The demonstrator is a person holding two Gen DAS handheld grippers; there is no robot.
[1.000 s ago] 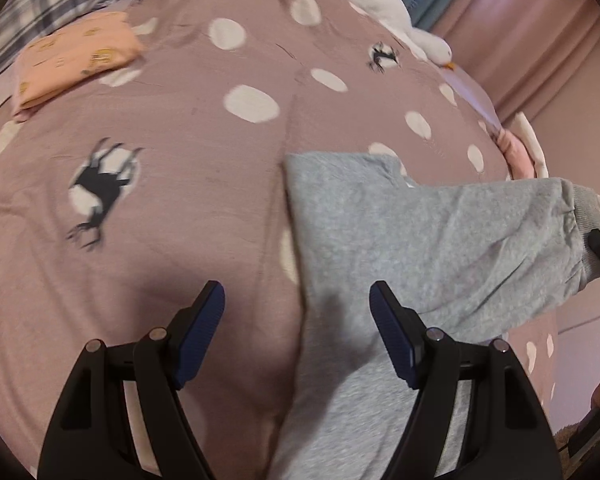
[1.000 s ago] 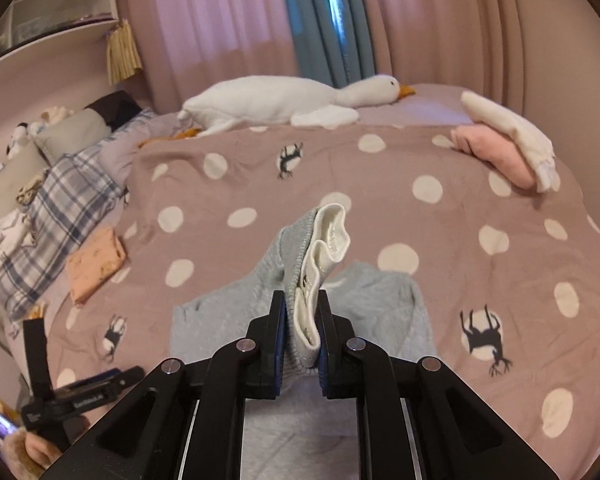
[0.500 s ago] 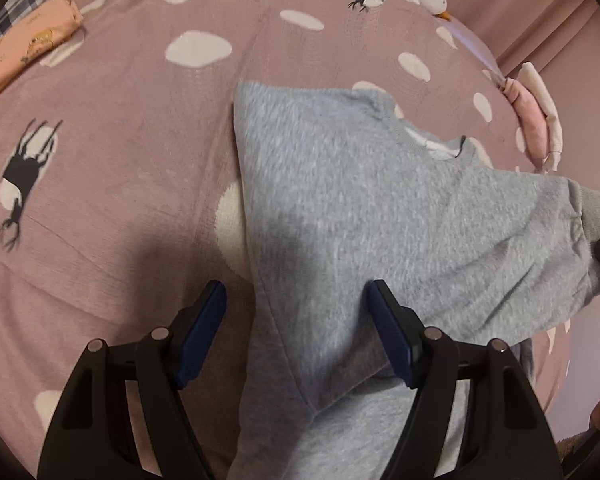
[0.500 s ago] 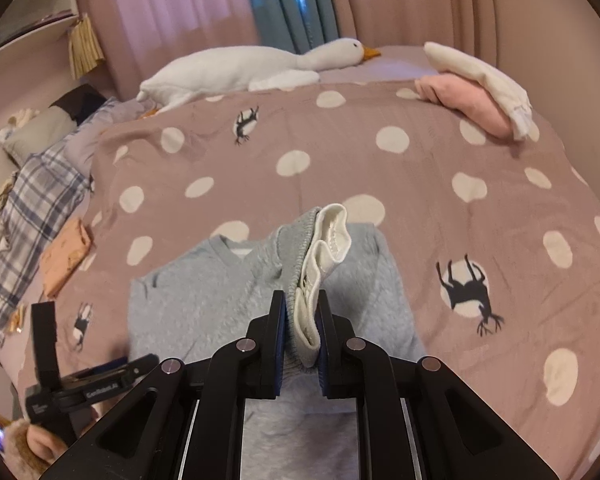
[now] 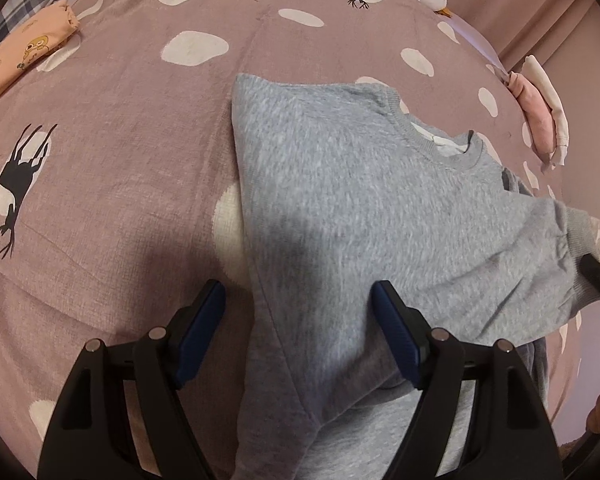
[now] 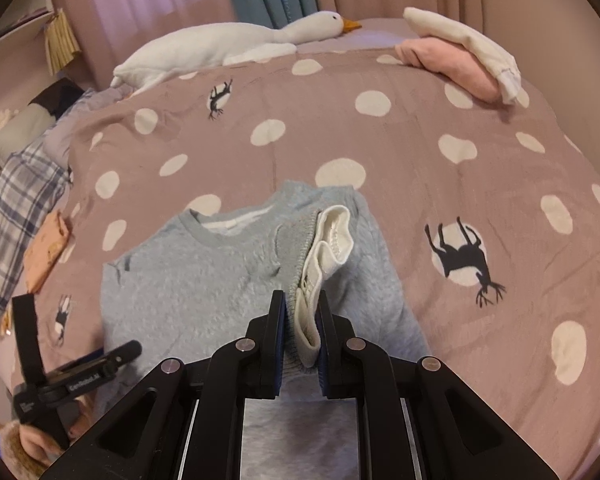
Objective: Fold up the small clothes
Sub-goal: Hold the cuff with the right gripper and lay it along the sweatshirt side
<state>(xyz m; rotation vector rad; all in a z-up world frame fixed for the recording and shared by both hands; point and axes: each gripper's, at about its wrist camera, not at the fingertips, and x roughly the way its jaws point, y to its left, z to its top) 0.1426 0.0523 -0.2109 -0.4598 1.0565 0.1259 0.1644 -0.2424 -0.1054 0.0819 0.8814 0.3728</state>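
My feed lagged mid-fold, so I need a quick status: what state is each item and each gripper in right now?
Grey sweatshirt: lying on the bedspread, one sleeve lifted across its body.
Sleeve cuff: clamped, white lining showing.
Right gripper: jaws shut on the cuff.
Left gripper: jaws open, straddling the sweatshirt's side edge, gripping nothing.
Orange garment: folded.
Pink and white clothes: folded, stacked.

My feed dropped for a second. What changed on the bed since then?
The right gripper carried the sleeve cuff across the gray sweatshirt; the left gripper moved over its left edge. Right stays shut on the cuff, left open.
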